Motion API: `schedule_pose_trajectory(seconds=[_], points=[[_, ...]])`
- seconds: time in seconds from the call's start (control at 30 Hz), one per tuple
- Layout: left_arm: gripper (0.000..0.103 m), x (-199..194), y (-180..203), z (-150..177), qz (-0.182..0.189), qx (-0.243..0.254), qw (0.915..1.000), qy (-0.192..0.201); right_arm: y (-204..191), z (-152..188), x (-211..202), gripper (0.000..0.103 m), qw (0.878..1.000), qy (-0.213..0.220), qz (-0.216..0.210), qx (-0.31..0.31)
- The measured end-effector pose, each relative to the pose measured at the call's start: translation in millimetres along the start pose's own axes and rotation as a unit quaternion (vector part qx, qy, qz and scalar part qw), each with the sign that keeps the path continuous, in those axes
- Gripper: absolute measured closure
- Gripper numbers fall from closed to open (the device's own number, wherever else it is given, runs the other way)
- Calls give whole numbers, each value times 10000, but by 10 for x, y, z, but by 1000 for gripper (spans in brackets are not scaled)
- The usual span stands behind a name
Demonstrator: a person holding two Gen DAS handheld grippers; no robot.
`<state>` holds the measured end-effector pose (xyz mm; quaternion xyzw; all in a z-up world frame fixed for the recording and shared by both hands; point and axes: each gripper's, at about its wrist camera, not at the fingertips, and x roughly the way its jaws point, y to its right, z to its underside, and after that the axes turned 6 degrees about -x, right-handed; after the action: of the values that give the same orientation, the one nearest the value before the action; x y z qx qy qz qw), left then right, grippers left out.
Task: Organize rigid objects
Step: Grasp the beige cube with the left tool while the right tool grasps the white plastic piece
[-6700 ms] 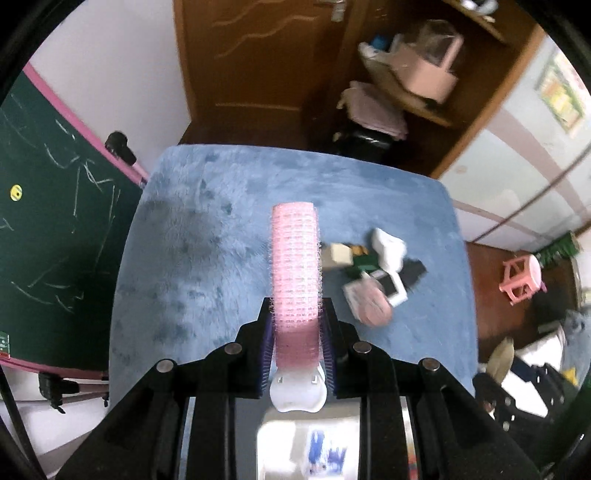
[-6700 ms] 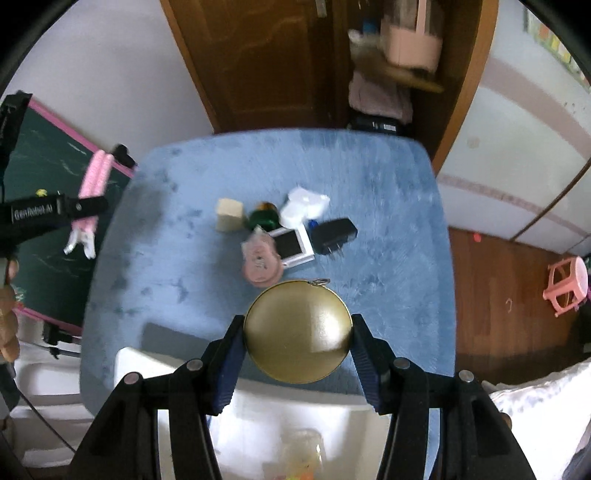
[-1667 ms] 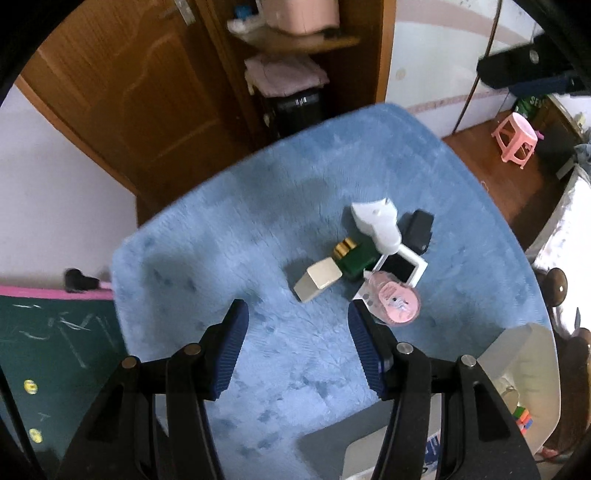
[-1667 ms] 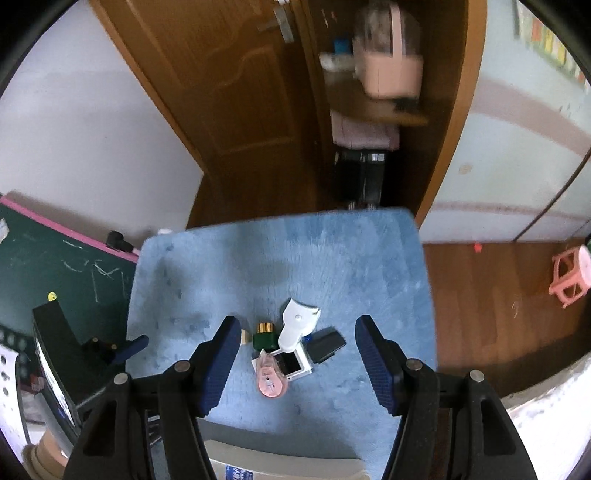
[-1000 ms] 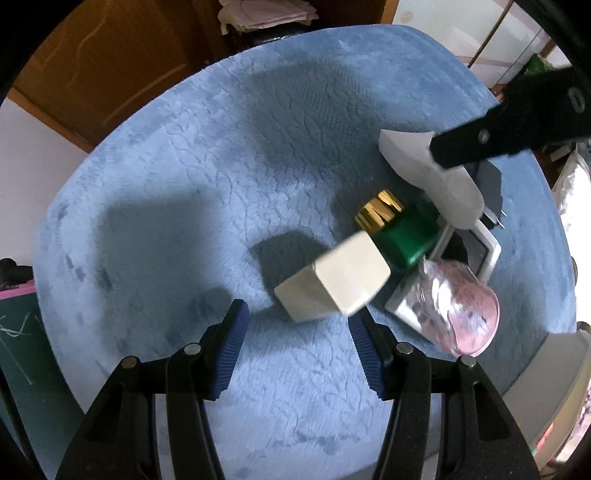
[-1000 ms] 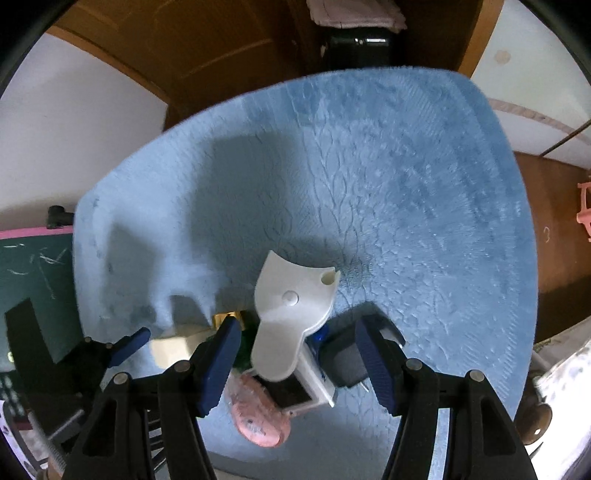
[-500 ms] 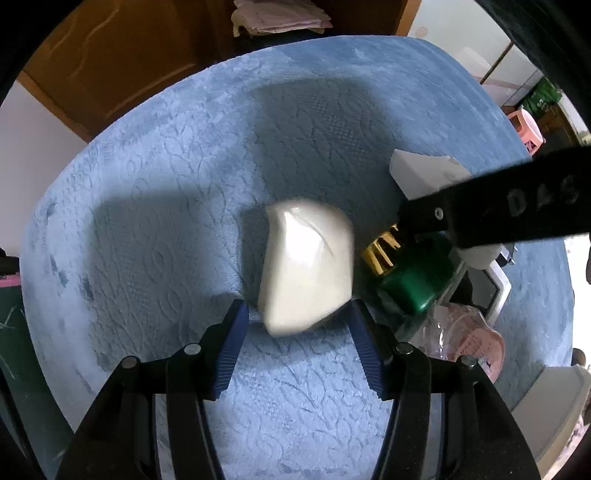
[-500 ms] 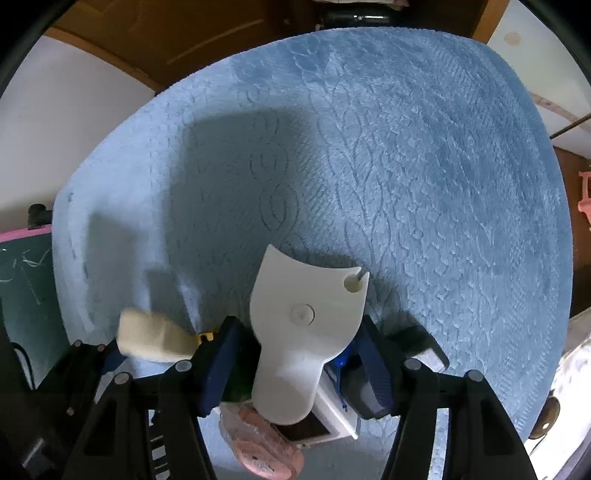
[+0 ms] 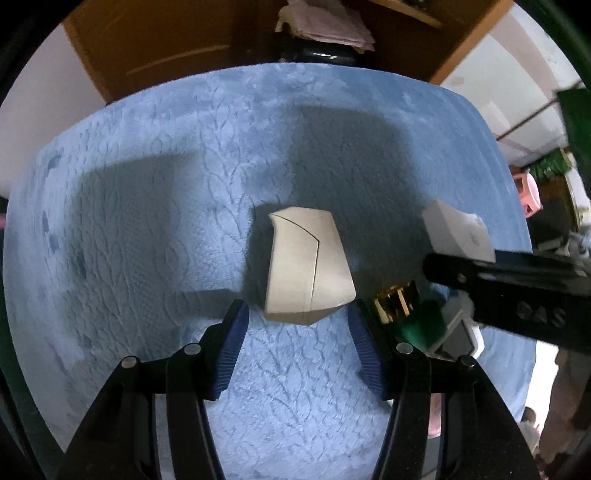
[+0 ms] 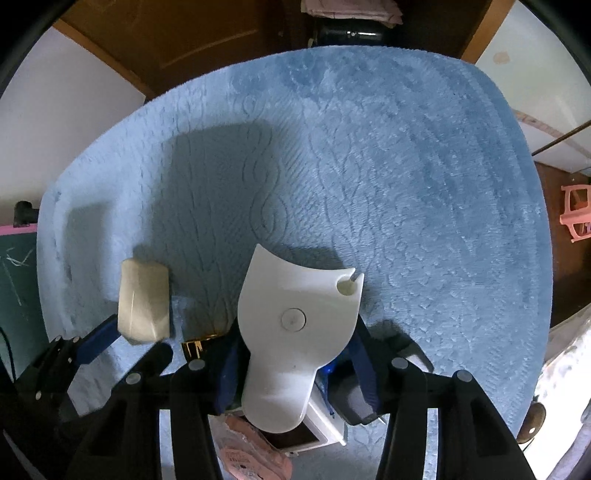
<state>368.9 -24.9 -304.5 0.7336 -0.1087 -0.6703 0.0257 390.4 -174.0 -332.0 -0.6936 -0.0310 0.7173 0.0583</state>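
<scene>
A cream box (image 9: 308,265) lies on the blue fuzzy cloth (image 9: 155,206). My left gripper (image 9: 297,325) is open, its blue pads either side of the box's near end. The box also shows in the right wrist view (image 10: 144,301). A white curved plastic piece (image 10: 297,328) sits between the open pads of my right gripper (image 10: 295,354); the frames do not show contact. It also shows in the left wrist view (image 9: 456,230). A green bottle with a gold cap (image 9: 410,310) lies right of the box.
Under the white piece lie a white square frame (image 10: 321,424), a black adapter (image 10: 351,400) and a pink round item (image 10: 251,459). A wooden door (image 10: 192,33) and a shelf with folded cloth (image 9: 325,22) stand beyond the table. A pink stool (image 10: 576,212) stands on the floor at right.
Both grippers have dropped close to the pile. The left one has closed in around the cream box, which turned end-on. The right one has moved around the white piece.
</scene>
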Motion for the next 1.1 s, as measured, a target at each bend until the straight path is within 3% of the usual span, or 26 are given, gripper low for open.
schedule_pose_trajectory(seconds=[0.13, 0.27, 0.43, 0.57, 0.87, 0.93, 1.1], points=[[43, 25, -79, -80, 126, -346, 9993, -41, 45, 12, -66, 50, 10000, 64, -73, -12], [43, 1, -194, -144, 543, -896, 9945, -31, 95, 6, -119, 50, 9998, 92, -173, -9], [43, -40, -321, -142, 531, -1355, 9893, 27, 273, 30, -202, 50, 9996, 132, -257, 11], [43, 7, -127, -78, 321, -1492, 9882, 141, 314, 47, -284, 50, 9994, 202, -297, 24], [43, 127, 222, -42, -662, -1265, 9897, 133, 483, 79, -319, 50, 9991, 257, -298, 134], [51, 139, 257, -21, -845, -1192, 9892, 149, 525, 100, -359, 50, 9990, 296, -313, 149], [51, 122, 246, 5, -950, -1231, 9878, 125, 683, 176, -442, 50, 9984, 396, -371, 177]])
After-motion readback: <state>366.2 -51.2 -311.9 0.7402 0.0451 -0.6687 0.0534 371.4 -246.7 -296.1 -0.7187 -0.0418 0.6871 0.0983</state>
